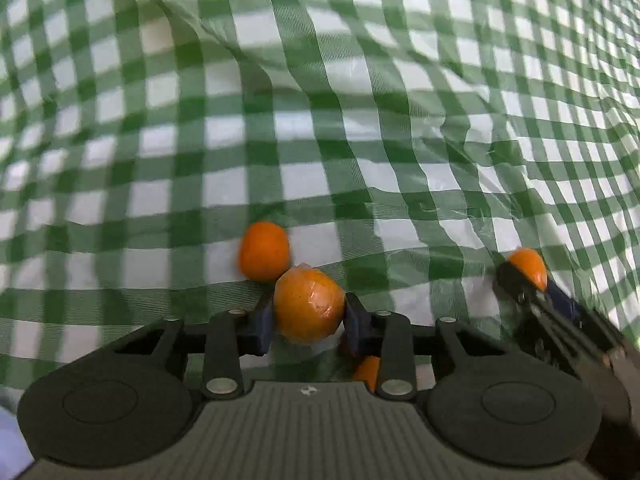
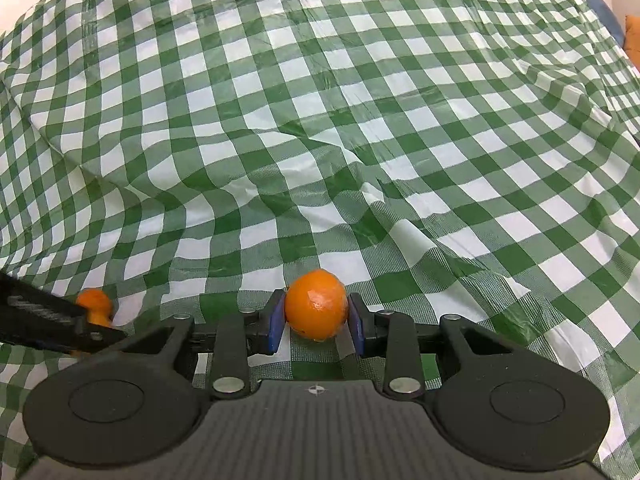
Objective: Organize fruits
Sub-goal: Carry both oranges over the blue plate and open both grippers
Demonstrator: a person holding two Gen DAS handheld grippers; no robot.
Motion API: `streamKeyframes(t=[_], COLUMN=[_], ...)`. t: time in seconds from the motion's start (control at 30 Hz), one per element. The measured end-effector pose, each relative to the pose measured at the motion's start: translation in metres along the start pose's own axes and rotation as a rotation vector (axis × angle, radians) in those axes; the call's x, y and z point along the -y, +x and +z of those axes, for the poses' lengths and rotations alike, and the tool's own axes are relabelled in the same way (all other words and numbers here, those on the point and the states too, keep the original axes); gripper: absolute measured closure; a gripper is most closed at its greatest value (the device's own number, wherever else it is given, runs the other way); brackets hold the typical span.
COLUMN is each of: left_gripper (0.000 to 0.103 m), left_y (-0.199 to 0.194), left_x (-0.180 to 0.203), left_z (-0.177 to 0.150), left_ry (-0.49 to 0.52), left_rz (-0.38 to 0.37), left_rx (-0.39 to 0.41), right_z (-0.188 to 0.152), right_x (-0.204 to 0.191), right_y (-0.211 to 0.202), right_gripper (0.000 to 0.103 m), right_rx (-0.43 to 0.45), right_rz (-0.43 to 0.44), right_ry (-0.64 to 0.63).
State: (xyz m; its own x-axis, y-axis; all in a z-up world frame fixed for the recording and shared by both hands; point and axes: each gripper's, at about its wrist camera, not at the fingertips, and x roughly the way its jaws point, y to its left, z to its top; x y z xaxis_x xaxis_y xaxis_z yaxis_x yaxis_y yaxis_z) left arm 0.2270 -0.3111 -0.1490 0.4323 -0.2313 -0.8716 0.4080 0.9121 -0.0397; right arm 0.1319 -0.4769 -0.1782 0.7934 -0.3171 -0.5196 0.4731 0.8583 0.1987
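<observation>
In the left wrist view my left gripper (image 1: pixel 309 312) is shut on a plastic-wrapped orange (image 1: pixel 308 304), held just above the green checked cloth. A second orange (image 1: pixel 264 251) lies on the cloth just beyond it, and part of a third (image 1: pixel 368 372) shows below the fingers. My right gripper (image 2: pixel 316 314) is shut on another wrapped orange (image 2: pixel 317 305); it also shows at the right of the left wrist view (image 1: pixel 527 266). In the right wrist view the left gripper's finger (image 2: pixel 60 322) enters at left, with oranges (image 2: pixel 95 306) behind it.
A wrinkled green-and-white checked tablecloth (image 2: pixel 320 120) covers the whole surface, with raised folds across the middle. An orange object (image 2: pixel 633 36) and a blue shape sit beyond the cloth's far right edge.
</observation>
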Motion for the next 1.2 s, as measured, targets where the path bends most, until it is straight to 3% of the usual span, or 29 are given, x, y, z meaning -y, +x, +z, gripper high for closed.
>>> streamKeyframes(t=[0.27,0.43,0.57,0.8,1.03,1.2], left_gripper=[0.063,0.063,0.063,0.063,0.063,0.063], left_y=[-0.085,-0.144,-0.191,-0.247,-0.294,-0.309], left_x=[-0.057,-0.095,-0.122,-0.151,-0.176,-0.184], left_z=[-0.035,-0.066,-0.098,-0.153,-0.206,-0.233], left_ry=[-0.033,-0.050,-0.050,-0.107,-0.143,-0.155], left_rz=[0.067,0.118,0.150,0.133,0.129,0.129], left_rx=[0.022,0.072,0.123,0.129,0.176,0.194], right_z=[-0.005,0.005,0.005,-0.021,-0.049,-0.072], right_x=[-0.001,-0.017,-0.042,-0.096,-0.155,-0.186], right_y=[-0.010,-0.057,-0.119,-0.215,-0.289,-0.315], right_gripper=[0.069,0.069,0.069,0.069,0.069,0.069], right_rx=[0.019,0.064,0.086,-0.023,-0.099,-0.158], right_rz=[-0.072,-0.074,0.017,0.253,0.417,0.487], right_ry=[-0.030,-0.054,-0.098,-0.145,-0.248,-0.321])
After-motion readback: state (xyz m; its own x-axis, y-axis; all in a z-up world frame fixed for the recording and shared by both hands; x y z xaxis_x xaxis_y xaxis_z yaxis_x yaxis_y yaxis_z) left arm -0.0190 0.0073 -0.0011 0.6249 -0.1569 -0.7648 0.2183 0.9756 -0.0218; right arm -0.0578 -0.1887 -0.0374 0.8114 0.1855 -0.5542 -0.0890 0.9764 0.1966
